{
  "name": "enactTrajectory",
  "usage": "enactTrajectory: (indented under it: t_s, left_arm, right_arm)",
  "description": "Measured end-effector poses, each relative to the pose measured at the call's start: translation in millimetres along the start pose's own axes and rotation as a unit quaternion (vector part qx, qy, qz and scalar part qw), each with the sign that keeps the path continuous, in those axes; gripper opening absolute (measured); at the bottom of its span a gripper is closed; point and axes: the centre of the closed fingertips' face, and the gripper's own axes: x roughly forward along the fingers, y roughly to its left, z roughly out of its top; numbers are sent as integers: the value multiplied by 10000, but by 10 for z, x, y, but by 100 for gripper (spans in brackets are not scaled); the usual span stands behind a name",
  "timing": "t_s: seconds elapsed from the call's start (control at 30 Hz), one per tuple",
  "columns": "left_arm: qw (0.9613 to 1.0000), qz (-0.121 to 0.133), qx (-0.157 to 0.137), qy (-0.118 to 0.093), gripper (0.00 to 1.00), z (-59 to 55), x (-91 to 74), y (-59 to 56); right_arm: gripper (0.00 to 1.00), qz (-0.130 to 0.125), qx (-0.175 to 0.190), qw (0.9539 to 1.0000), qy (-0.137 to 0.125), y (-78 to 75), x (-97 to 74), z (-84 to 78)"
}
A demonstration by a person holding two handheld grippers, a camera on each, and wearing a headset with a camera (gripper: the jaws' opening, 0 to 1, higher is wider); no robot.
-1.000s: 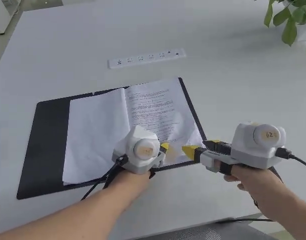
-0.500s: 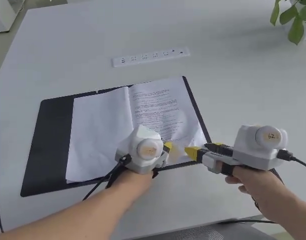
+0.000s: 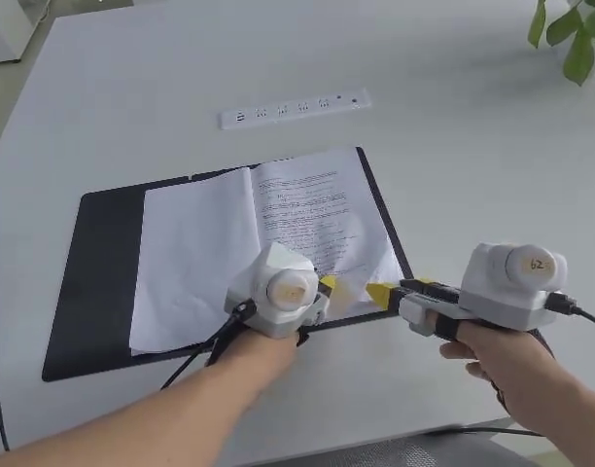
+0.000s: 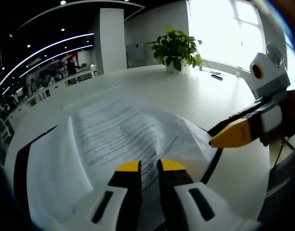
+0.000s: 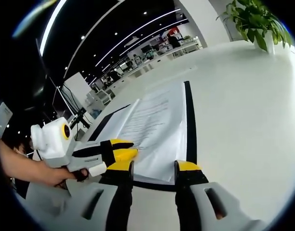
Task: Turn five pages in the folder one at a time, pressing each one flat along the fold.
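You've got a long white plastic power strip [image 3: 296, 108] lying on your plain white tabletop [image 3: 472, 146], plus a leafy green potted plant [image 3: 570, 34] off at the far right.

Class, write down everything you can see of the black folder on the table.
The folder lies open and flat on the white table, a thin black cover, matte-looking. Its left half is partly bare; a blank turned page covers the rest. On the right, a printed page seems to bow upward near its lower edge, where the yellow tips of the left gripper meet it. The right gripper is held just off the lower right corner.
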Motion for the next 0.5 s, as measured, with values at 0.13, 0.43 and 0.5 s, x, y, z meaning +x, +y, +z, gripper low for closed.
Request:
enactTrajectory:
  t_s: [0.13, 0.43, 0.5]
  left_arm:
    - [10000, 1, -2, -15, 12, 0, -4, -1]
    - [10000, 2, 1, -5, 12, -1, -4, 0]
    - [10000, 2, 2, -6, 12, -1, -4, 0]
  right_arm:
    - [27, -75, 50, 10000, -17, -33, -1, -1]
    - [16, -174, 166, 9997, -29, -114, -12, -12]
    - [13, -182, 263, 9995, -44, -128, -21, -10]
